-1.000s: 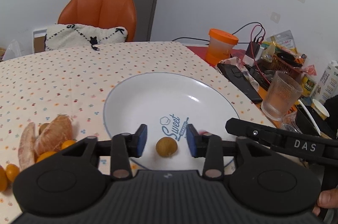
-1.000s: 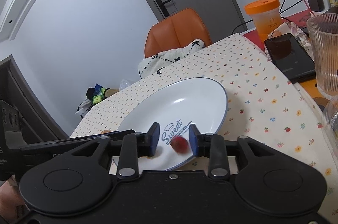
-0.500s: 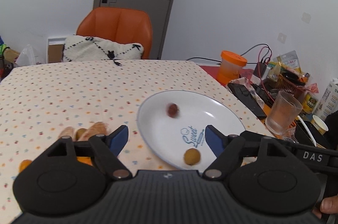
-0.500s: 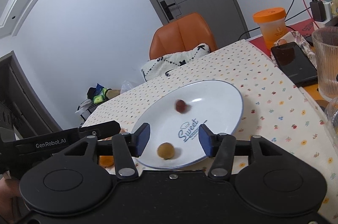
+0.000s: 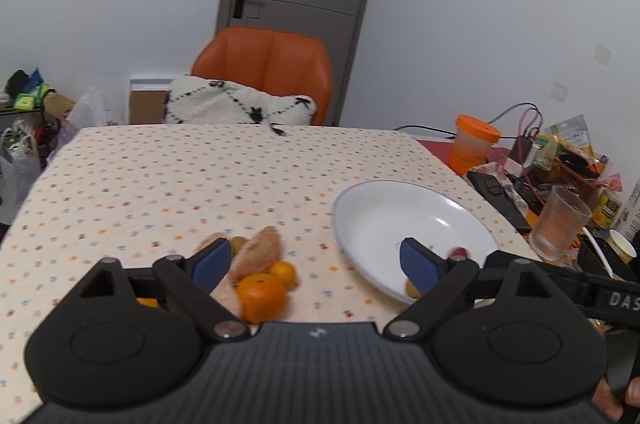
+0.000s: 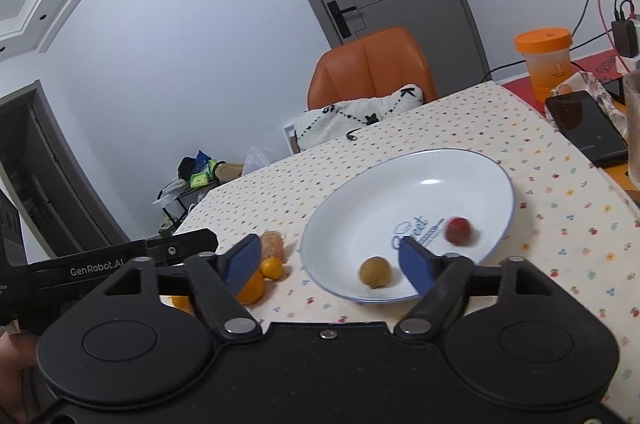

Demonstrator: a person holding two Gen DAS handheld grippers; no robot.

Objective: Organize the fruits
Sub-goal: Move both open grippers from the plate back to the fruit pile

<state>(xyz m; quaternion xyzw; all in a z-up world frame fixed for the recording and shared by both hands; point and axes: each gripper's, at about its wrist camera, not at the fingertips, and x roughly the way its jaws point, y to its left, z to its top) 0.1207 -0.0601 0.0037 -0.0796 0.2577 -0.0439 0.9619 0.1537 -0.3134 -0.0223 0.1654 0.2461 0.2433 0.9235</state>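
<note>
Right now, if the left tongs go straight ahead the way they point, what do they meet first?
Probably the tangerine in the fruit pile, low between the open left tongs; the plate sits right of that line. Depth is uncertain.

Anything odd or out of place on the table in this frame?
Mostly tidy. The red fruit on the plate is motion-blurred, so it may be rolling loose; the brown fruit beside it is sharp. Oranges and peeled segments lie off the plate on the cloth. Nothing spilled or damaged.

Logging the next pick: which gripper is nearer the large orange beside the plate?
Left. The left gripper hangs just above the large orange, jaws open; the right gripper sits nearer the white plate.
</note>
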